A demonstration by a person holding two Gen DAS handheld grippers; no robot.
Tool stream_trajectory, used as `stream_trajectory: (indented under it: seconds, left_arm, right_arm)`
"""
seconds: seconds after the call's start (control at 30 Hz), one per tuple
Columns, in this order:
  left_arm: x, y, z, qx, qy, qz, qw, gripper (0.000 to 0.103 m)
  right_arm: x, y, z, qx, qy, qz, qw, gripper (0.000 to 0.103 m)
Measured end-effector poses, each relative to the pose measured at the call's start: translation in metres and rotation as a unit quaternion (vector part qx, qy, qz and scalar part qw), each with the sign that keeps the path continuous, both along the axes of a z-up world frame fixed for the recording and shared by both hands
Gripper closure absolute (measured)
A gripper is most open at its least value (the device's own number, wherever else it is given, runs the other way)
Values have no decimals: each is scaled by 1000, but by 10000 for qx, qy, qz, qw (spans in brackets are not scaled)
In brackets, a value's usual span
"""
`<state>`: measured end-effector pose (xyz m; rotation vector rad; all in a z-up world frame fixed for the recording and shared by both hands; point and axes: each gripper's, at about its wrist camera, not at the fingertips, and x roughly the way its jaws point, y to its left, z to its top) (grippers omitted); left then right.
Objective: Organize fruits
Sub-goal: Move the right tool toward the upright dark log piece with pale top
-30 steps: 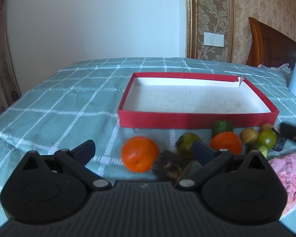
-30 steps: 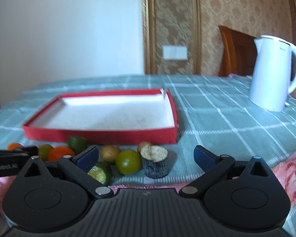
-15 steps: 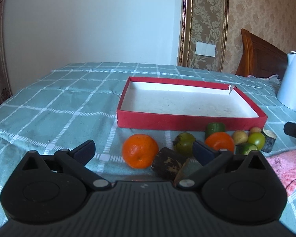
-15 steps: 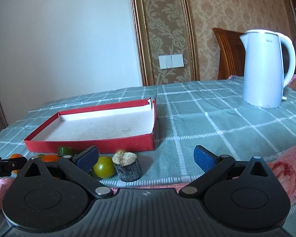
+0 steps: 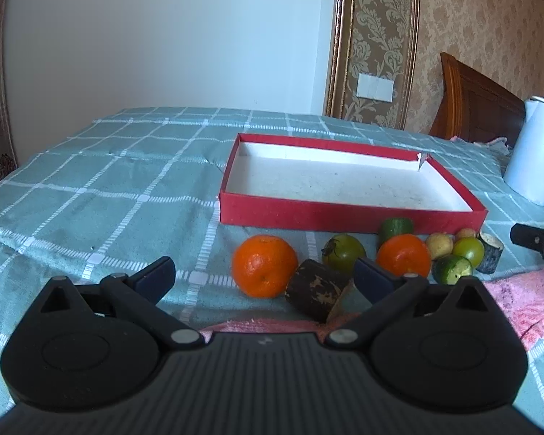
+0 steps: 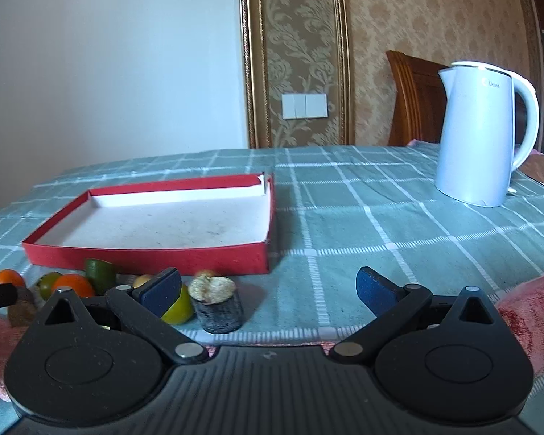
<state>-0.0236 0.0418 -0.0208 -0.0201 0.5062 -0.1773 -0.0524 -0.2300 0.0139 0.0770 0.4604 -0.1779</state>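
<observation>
On the table: we've got a teal checked cloth (image 5: 101, 195) covering the whole top, and everything sits on it.
Red tray (image 5: 348, 214): shallow, white inside, nothing in it. It sits mid-table, with the fruit lined up just in front of its near wall.
Left gripper (image 5: 263, 273): our fingers are spread wide with nothing between the pads, and it hangs low over the near edge of the table.
In front of the left gripper: a big orange (image 5: 264, 266) touching a dark brown stubby piece (image 5: 317, 295) that's tipped on its side.
Rest of the row: a green tomato (image 5: 344, 253), a second orange (image 5: 402, 259), a dark green chunk (image 5: 397, 226) right against the tray wall, then a yellowish small fruit (image 5: 439, 245), a lime-green round one (image 5: 468, 251) and a cut green piece (image 5: 452, 269).
Right gripper (image 6: 268, 288): also wide open, holding nothing, pointed at the bare cloth right of the tray.
Near its left finger: a short dark cylinder with a pale cut top (image 6: 217, 304) stands upright, beside a yellow-green fruit (image 6: 179, 310) half hidden behind the pad.
Kettle (image 6: 484, 134): white, well off to the right, apart from the tray.
Pink towel (image 5: 518, 308): lies along the near edge by the fruit.
Background: we can see a wooden chair back (image 6: 413, 98) behind the kettle.
</observation>
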Motion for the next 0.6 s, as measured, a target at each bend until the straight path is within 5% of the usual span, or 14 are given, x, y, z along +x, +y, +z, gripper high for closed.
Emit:
stream_trajectory:
  seconds: [0.6]
  left_arm:
    - [-5,-5,0,156,-38,-104,9998,0]
  right_arm:
    - [2,2,-1,-308,121,53,9994,0]
